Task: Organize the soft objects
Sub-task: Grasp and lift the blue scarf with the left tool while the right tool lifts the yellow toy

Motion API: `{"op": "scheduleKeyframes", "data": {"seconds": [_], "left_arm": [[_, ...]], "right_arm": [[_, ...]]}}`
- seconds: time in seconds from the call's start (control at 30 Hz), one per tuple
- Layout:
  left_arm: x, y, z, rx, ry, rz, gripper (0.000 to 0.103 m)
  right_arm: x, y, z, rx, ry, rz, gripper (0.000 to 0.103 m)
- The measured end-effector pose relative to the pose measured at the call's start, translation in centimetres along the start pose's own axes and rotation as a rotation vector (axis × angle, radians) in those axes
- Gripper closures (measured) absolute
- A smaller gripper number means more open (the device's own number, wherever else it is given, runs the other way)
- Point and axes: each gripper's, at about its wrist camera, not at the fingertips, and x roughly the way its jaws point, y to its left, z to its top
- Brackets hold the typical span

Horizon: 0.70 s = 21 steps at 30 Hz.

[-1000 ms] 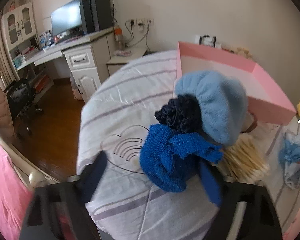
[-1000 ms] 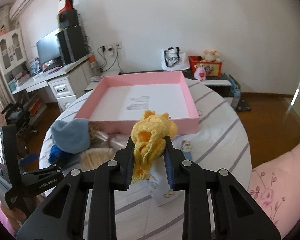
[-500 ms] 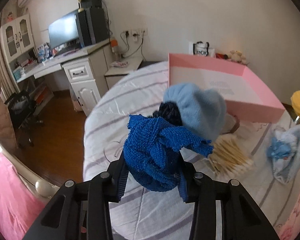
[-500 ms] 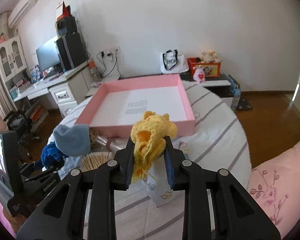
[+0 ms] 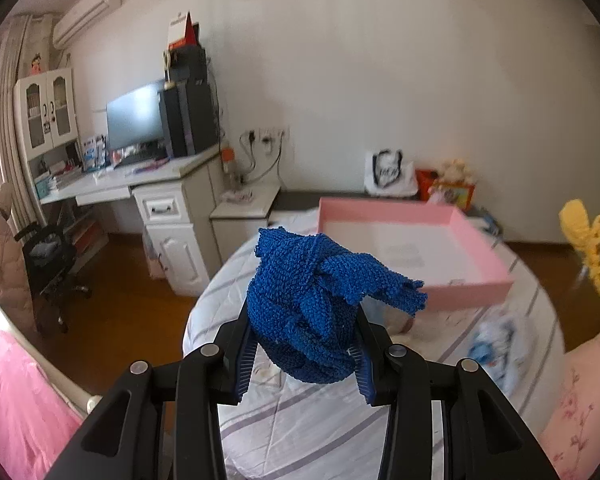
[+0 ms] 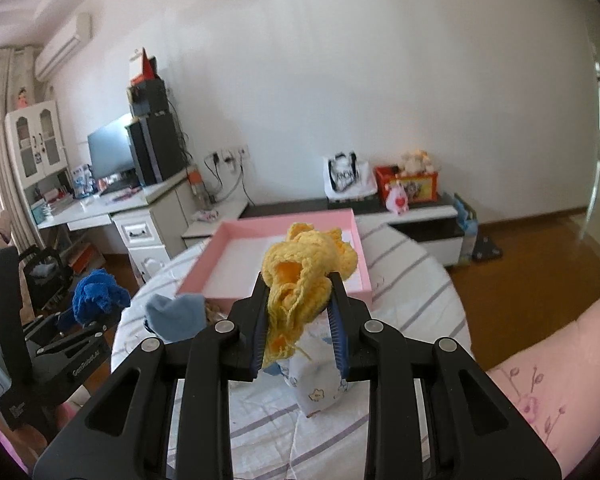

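My left gripper (image 5: 304, 354) is shut on a dark blue knitted piece (image 5: 312, 304), held above the round table. The same blue piece (image 6: 96, 294) shows at the left of the right wrist view. My right gripper (image 6: 300, 322) is shut on a yellow crocheted piece (image 6: 304, 276), which also shows at the right edge of the left wrist view as the yellow piece (image 5: 592, 252). The pink tray (image 6: 360, 264) with a white sheet inside lies at the far side of the table; the pink tray (image 5: 480, 252) is beyond the blue piece. A light blue knitted hat (image 6: 176, 316) lies before the tray.
The round table (image 6: 412, 300) has a striped white cover. A white patterned cloth (image 6: 320, 384) lies under my right gripper. A desk with monitor (image 5: 136, 120) and a black chair (image 5: 48, 264) stand left. A low cabinet (image 6: 420, 216) runs along the far wall.
My left gripper closed on the dark blue knitted piece and lifted it off the table, away from the light blue hat. My right gripper rose a little with the yellow piece.
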Motion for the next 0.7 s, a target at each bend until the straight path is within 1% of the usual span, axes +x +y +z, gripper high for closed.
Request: {"op": "scheduleKeyframes", "data": {"seconds": [0.1, 0.2, 0.37, 0.47, 0.6, 0.7], "left_arm": [[-3.0, 0.0, -0.2, 0.000, -0.062, -0.003, 0.065], [-5.8, 0.4, -0.5, -0.006, -0.108, -0.002, 0.065], [-9.7, 1.2, -2.6, -0.014, -0.172, 0.003, 0.065], [-11.9, 1.3, -3.9, -0.011, -0.206, 0.005, 0.065], [-13.3, 1.7, -5.8, -0.004, -0.237, -0.016, 0.065], [-15.2, 1.9, -7.5, 0.005, -0.261, -0.011, 0.065]], "right_arm": [[-1.5, 0.4, 0.5, -0.016, -0.043, 0.013, 0.078], [-2.8, 0.8, 1.0, -0.029, -0.077, 0.023, 0.078], [-4.4, 1.6, 1.7, -0.054, -0.128, 0.032, 0.078], [-5.5, 2.3, 1.9, -0.074, -0.159, 0.019, 0.078], [-7.0, 3.2, 2.1, -0.094, -0.201, 0.018, 0.078], [-8.1, 3.7, 2.2, -0.107, -0.227, 0.025, 0.078]]}}
